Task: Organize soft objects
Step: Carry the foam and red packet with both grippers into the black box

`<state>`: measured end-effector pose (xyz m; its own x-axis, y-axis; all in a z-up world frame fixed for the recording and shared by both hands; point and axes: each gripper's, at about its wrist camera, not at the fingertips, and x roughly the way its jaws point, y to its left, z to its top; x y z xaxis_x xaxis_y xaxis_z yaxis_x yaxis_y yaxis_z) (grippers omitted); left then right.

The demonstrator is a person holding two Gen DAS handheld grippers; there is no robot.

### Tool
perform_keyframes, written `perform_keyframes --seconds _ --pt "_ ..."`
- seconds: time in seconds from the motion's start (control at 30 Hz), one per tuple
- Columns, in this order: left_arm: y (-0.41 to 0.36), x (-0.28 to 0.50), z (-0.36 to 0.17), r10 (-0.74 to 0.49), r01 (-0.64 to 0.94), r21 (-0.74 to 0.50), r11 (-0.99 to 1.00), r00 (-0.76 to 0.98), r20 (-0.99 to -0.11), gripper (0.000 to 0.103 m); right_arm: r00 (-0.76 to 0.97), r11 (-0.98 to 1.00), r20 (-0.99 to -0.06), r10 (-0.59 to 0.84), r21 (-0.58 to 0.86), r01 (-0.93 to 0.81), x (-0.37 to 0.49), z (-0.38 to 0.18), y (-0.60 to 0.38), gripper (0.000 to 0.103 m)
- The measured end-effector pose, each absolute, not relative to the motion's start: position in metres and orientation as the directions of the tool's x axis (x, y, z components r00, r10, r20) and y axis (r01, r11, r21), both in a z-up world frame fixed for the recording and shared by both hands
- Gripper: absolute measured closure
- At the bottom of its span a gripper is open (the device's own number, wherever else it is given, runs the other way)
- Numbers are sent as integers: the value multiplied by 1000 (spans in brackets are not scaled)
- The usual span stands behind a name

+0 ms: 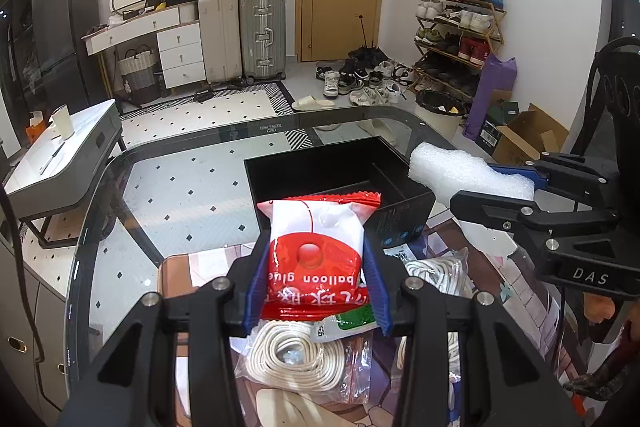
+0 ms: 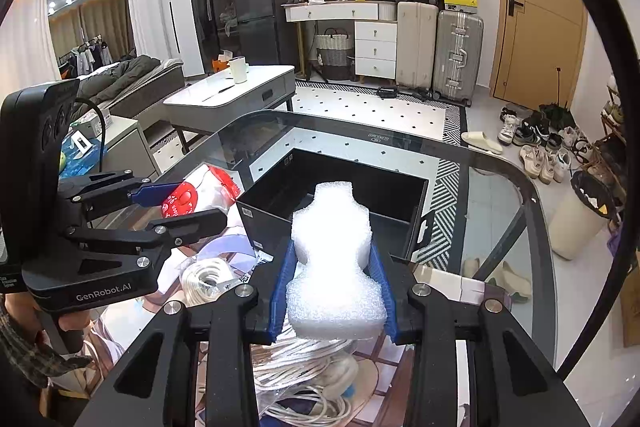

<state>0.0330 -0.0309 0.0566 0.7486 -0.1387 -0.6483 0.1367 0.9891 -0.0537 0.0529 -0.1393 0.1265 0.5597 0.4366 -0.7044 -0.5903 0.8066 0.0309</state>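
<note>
Your left gripper (image 1: 316, 267) clamps the red-and-white plastic balloon-glue packet (image 1: 316, 255); your right gripper (image 2: 332, 275) clamps the white waisted foam block (image 2: 334, 267). You hold both just before the open black box (image 2: 352, 195) on the glass table (image 2: 500, 195).

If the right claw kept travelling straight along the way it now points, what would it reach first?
Most likely the black open box. The right claw, shut on the white foam piece, points at it across the glass table. The foam would arrive first, over or against the near wall; height is unclear.
</note>
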Motion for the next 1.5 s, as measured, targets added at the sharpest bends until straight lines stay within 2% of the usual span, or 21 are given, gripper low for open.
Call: perform_keyframes --seconds 0.97,1.5 --pt "-24 92 62 -142 145 -50 988 742 -655 61 539 811 -722 434 53 -582 100 122 -128 65" --pt "-17 132 40 -162 138 -89 986 717 -678 61 493 807 -751 439 88 -584 130 104 -120 65"
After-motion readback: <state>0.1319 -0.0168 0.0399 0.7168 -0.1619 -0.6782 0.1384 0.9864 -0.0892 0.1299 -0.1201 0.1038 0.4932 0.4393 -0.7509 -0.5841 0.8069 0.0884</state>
